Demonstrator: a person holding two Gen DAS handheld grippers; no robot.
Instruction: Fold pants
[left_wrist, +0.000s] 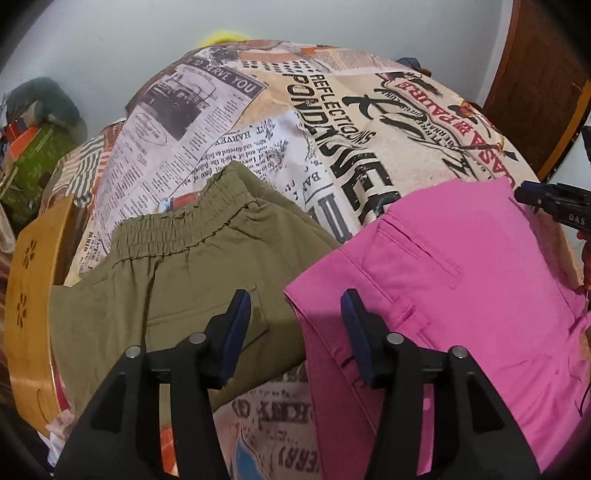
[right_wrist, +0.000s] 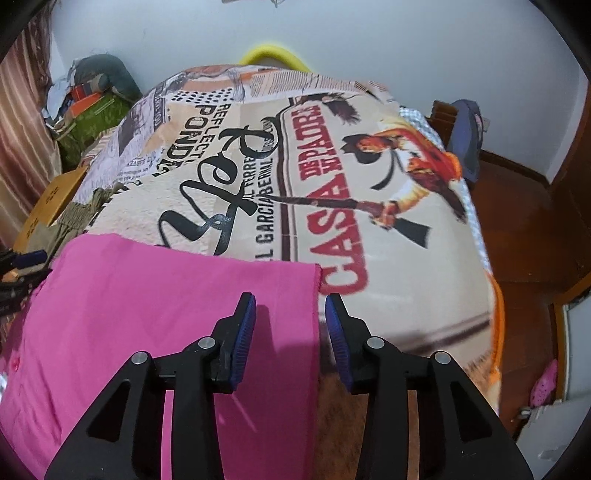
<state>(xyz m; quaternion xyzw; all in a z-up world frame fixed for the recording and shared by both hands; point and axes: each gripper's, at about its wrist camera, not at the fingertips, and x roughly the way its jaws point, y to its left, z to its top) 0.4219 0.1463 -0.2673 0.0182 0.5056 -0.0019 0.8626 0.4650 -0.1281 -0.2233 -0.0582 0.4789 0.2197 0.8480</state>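
- Bed (right_wrist: 406, 258): printed blanket carries both garments near its front edge.
- Pink pants (left_wrist: 461, 277) lie flat, probably spread for folding; olive pants (left_wrist: 192, 266) lie beside them.
- My left gripper (left_wrist: 295, 325) and right gripper (right_wrist: 290, 325) are released, hovering over the pink edges.

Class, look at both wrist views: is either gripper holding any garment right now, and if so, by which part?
Nothing is held. The left gripper is open above the gap between the olive pants and the pink pants; the right gripper is open, straddling the pink pants' edge.
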